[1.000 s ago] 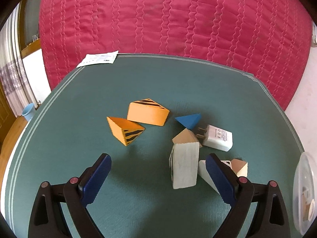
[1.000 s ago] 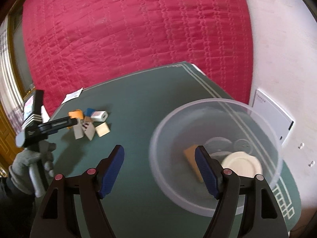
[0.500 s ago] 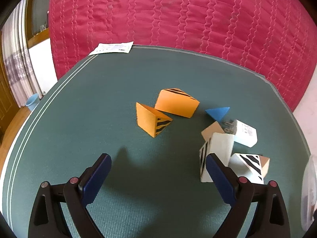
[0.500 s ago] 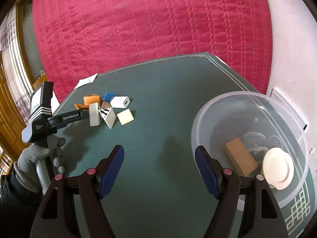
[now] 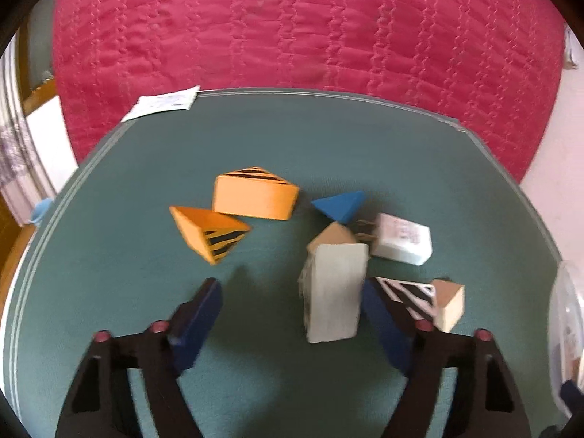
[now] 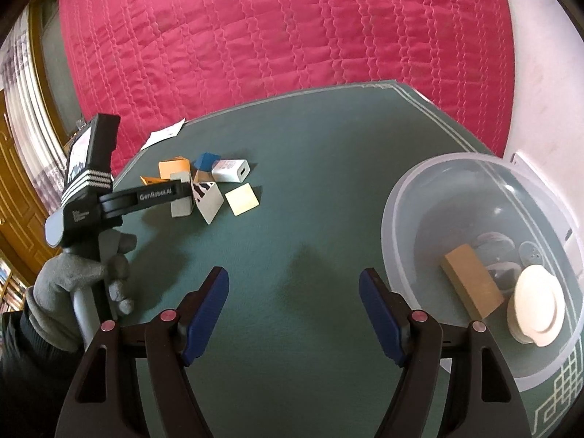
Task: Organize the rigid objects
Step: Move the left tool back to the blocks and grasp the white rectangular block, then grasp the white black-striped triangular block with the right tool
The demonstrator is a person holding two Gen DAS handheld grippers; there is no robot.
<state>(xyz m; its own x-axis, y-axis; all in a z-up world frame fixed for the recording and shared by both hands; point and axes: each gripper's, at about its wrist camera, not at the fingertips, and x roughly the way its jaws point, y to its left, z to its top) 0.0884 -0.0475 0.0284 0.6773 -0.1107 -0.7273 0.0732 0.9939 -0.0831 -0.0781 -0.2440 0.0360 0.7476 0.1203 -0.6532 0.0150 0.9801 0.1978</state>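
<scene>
A cluster of blocks lies on the green table (image 5: 127, 292): two orange striped wedges (image 5: 210, 235) (image 5: 255, 197), a blue wedge (image 5: 339, 206), a white charger (image 5: 399, 239), a pale grey-white block (image 5: 334, 295) and a black-striped white wedge (image 5: 408, 294). My left gripper (image 5: 292, 314) is open, low over the table, with the pale block just inside its right finger. The cluster shows in the right wrist view too (image 6: 204, 186). My right gripper (image 6: 294, 310) is open and empty, left of the clear bowl (image 6: 419, 197).
The bowl holds a tan block (image 6: 471, 281), a white round lid (image 6: 536, 304) and dark items. A paper slip (image 5: 162, 104) lies at the table's far left edge. A red quilted cover (image 5: 292, 29) hangs behind. The bowl's rim (image 5: 565, 314) is at right.
My left gripper has moved forward and right, closer to the pale block. My right gripper has swung left, away from over the bowl; the bowl now sits at right.
</scene>
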